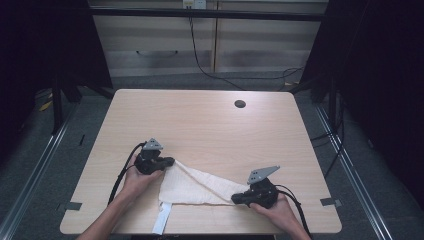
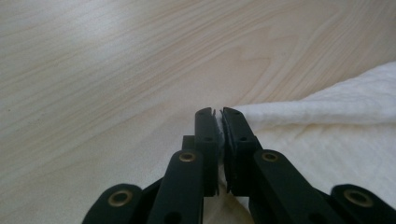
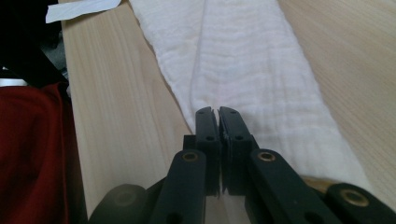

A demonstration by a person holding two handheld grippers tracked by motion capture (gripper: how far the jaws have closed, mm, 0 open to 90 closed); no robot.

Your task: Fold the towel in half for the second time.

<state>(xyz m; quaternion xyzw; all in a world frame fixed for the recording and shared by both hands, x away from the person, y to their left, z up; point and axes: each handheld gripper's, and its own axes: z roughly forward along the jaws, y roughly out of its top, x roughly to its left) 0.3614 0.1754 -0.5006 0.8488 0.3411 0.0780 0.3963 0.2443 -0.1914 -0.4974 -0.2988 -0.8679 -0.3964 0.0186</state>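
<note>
Between the two pairs of black fingers, a white, textured folded cloth [image 1: 192, 185] lies flat on the pale wooden table [image 1: 210, 125], near its front edge. Its long axis runs from the left gripper [image 1: 170, 162] down to the right gripper [image 1: 236, 199]. Each gripper's fingers are clamped on a corner of the cloth, which tapers toward the right gripper's tips.
</note>
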